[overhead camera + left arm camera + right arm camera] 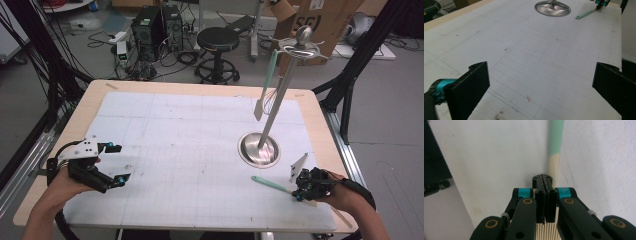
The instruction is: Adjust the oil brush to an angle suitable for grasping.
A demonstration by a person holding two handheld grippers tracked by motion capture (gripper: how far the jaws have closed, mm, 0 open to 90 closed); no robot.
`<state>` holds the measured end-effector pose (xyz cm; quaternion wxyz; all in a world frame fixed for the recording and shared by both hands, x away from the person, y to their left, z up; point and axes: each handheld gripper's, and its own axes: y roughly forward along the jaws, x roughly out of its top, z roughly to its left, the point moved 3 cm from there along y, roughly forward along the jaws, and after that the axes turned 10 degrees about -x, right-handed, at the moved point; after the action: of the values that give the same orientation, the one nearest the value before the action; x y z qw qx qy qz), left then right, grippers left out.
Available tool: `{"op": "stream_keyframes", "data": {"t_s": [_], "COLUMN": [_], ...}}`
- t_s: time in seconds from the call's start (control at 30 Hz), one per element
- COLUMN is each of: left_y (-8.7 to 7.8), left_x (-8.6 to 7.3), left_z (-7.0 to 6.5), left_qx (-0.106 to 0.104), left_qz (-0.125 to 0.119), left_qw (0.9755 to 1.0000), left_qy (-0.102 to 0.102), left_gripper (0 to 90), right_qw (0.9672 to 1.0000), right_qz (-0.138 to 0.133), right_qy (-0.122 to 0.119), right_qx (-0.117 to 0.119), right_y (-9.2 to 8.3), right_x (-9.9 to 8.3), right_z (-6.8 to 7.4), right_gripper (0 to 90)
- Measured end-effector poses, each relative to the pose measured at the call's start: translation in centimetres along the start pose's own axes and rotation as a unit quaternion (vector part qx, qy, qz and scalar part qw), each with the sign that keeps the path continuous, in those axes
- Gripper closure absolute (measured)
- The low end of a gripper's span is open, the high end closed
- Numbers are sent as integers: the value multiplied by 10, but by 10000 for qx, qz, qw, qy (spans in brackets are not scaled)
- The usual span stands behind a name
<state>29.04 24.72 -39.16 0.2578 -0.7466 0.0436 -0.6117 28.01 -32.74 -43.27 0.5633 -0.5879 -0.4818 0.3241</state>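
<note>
Careful: right gripper (301, 189) pinches the spatula (272, 184) handle, jaws closed; light, thin, pivots easily. Left gripper (114, 164) wide open, empty.

I find the white mat (165, 150) open across its left and middle, from the left gripper (112, 164) (jaws spread wide, nothing between them) to the far edge. On the right, the utensil stand (280, 95) rises from its round metal base (258, 149), a hanging spatula (264, 85) beside its pole. Near the right gripper (300, 192), a green-handled tool (272, 183) lies across the approach.
</note>
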Motion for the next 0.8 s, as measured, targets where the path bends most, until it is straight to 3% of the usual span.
{"op": "stream_keyframes", "data": {"t_s": [0.13, 0.23, 0.5, 0.63, 0.7, 0.77, 0.8], "left_y": [-1, -1, 0, 1, 1, 0, 0], "left_x": [0, 0, 0, 1, 2, 2, 2], "left_z": [0, 0, 1, 0, 0, 0, 0], "left_qx": [17, -9, 4, -11, -32, -17, -14], "left_qz": [-5, -13, -21, -11, -10, -8, -21], "left_qw": [10000, 10000, 10000, 10000, 10000, 10000, 10000], "left_qy": [-10, 10, -2, 10, 32, 44, 36], "left_gripper": [17, 17, 17, 17, 17, 17, 17], "right_qw": [10000, 9999, 9967, 9915, 9889, 9828, 9786], "right_qz": [69, -81, -739, -1194, -1400, -1747, -1928], "right_qy": [3, 67, 265, 470, 492, 582, 676], "right_qx": [-49, 10, 182, 202, 73, -165, -260], "right_y": [-2, -5, -23, -33, -40, -47, -51], "right_x": [1, 2, 11, 17, 20, 24, 26], "right_z": [0, 0, 2, 2, 0, -3, -4], "right_gripper": [894, 885, 652, 387, 161, 16, 1]}}
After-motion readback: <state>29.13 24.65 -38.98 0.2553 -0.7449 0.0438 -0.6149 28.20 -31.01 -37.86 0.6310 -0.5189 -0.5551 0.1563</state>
